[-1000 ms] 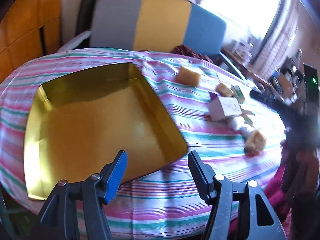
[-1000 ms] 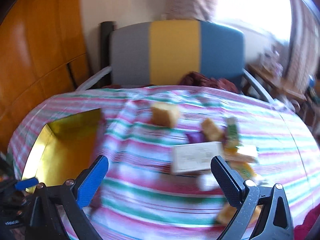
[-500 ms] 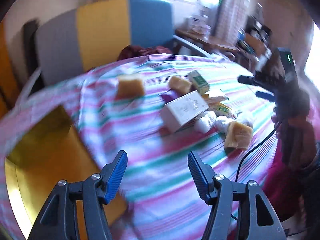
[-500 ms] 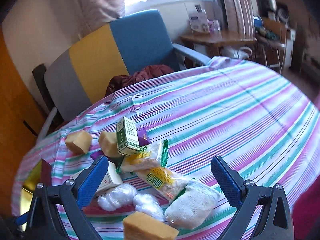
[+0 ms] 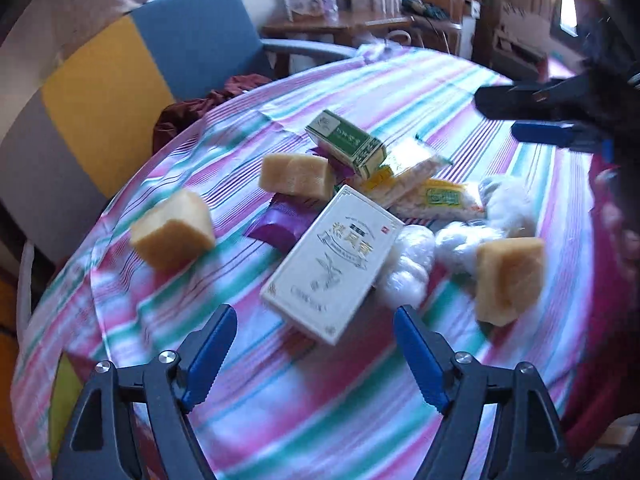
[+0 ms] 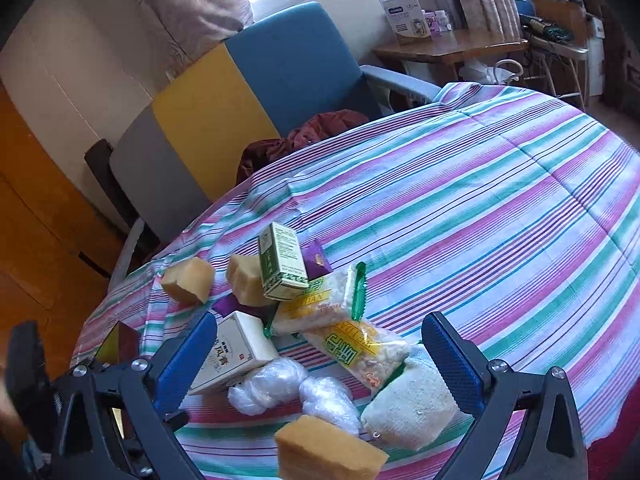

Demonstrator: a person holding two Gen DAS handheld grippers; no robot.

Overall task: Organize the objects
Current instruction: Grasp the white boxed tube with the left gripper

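Meanwhile both grippers gape wide, empty: left gripper (image 5: pixel 315 340) low-centre before the white box (image 5: pixel 334 266); right gripper (image 6: pixel 320 356) over plastic-wrapped bundles (image 6: pixel 264 384) (striped bench (image 6: pixel 500 208)).

Grey, yellow and blue armchair (image 6: pixel 224 92), dark red cloth (image 6: pixel 304 136) on its seat, wooden side table (image 6: pixel 452 50), pink curtain (image 6: pixel 188 0)

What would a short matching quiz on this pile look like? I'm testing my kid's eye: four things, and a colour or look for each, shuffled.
Things:
1. big flat box
2. small upright box
3. wrapper under the pile
4. nearest sponge

Looks:
a. purple
b. yellowish tan
c. white with gold print
d. green and cream

Pairs: 1-c, 2-d, 3-a, 4-b
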